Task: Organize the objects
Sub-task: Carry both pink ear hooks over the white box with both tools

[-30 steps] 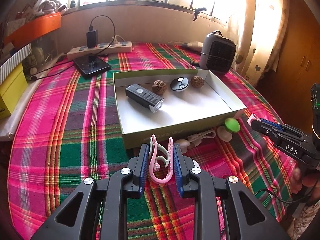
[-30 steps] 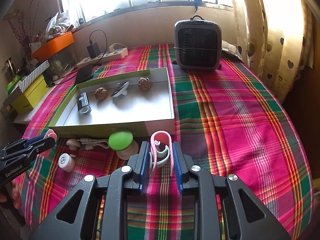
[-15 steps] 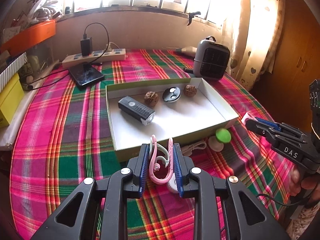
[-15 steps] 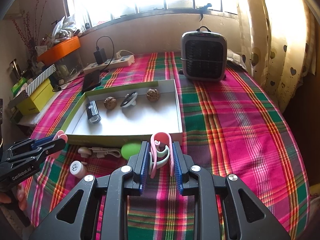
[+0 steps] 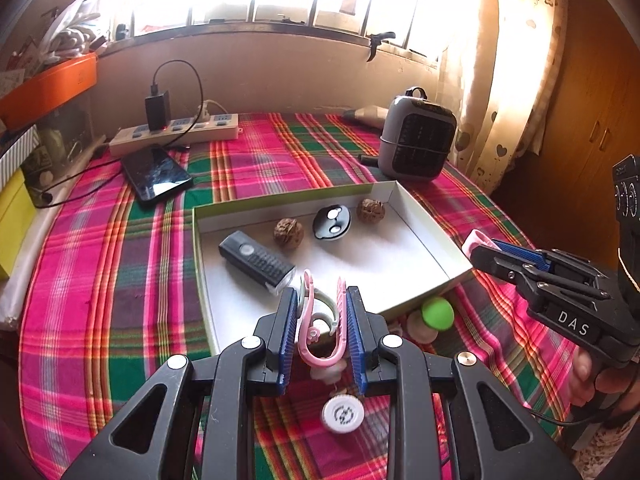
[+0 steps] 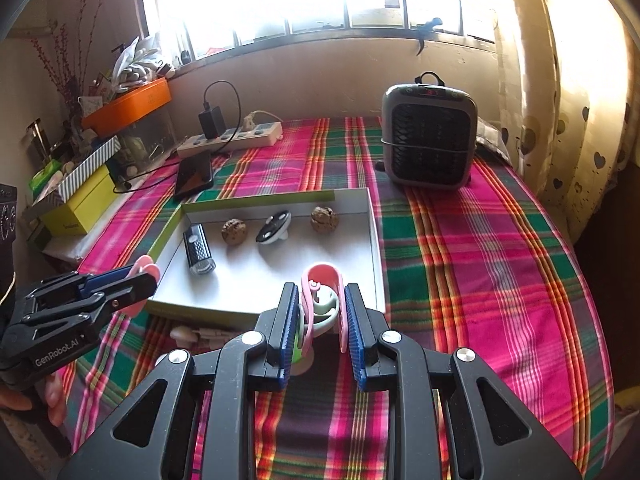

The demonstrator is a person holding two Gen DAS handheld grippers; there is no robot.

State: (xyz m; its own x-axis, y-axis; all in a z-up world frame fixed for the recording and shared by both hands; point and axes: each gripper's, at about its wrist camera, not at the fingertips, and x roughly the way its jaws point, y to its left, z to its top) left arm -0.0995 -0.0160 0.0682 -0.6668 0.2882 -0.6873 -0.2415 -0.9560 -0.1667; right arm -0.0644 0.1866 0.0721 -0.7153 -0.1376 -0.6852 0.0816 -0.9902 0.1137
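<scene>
Pink clips [image 5: 322, 320] — both grippers raised, box [image 5: 424, 256] nearer

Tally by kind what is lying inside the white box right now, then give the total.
Inside the white box:
Walnuts: 2
Black bike light: 1
Black oval gadget with white spots: 1
Total: 4
The pink clips held in the left gripper and right gripper are not counted; neither lies in the box.

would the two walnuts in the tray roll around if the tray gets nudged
Probably: each walnut is roundish and lies loose on the smooth white tray floor. Their wrinkled shells may slow them, and the tray's walls should contain them.
</scene>
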